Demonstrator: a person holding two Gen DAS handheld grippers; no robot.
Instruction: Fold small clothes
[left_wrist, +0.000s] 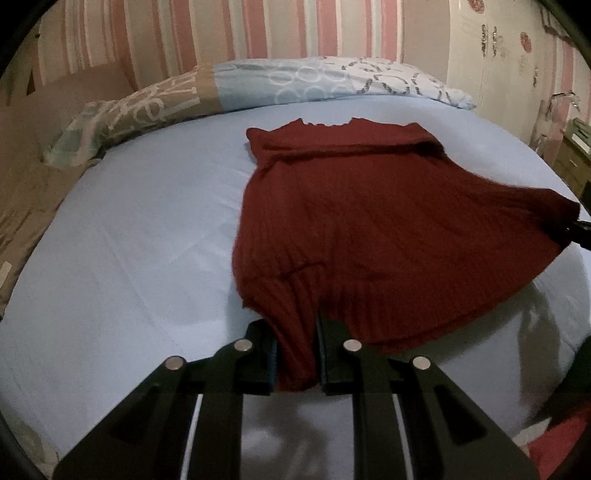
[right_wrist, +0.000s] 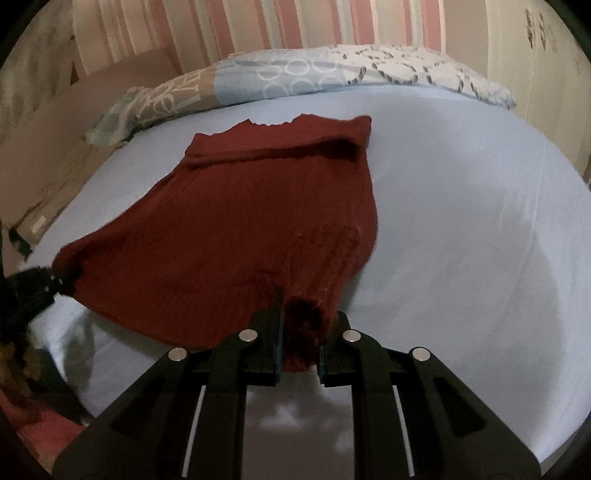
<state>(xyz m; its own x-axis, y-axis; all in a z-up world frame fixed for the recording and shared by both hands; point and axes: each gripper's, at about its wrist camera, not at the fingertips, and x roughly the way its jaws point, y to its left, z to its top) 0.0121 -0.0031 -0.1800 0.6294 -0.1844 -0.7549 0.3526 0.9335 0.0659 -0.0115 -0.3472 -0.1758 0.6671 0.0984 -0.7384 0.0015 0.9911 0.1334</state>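
Dark-red ribbed garment (left_wrist: 351, 221) on pale-blue sheet (left_wrist: 129, 240); both tongs (left_wrist: 297, 354) (right_wrist: 301, 350) clamped on its near hem

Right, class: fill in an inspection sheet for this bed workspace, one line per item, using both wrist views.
Surface: light blue bedsheet, a few creases.
Job's things: dark red ribbed garment, far end flat on the sheet, near hem raised at two corners.
Clutter: patterned pillows along the head of the bed.
Grippers: left hand-held gripper shut on one hem corner; right hand-held gripper shut on the other.
Cables: nothing seen.
Surroundings: pink striped wall; wooden nightstand beside the bed.
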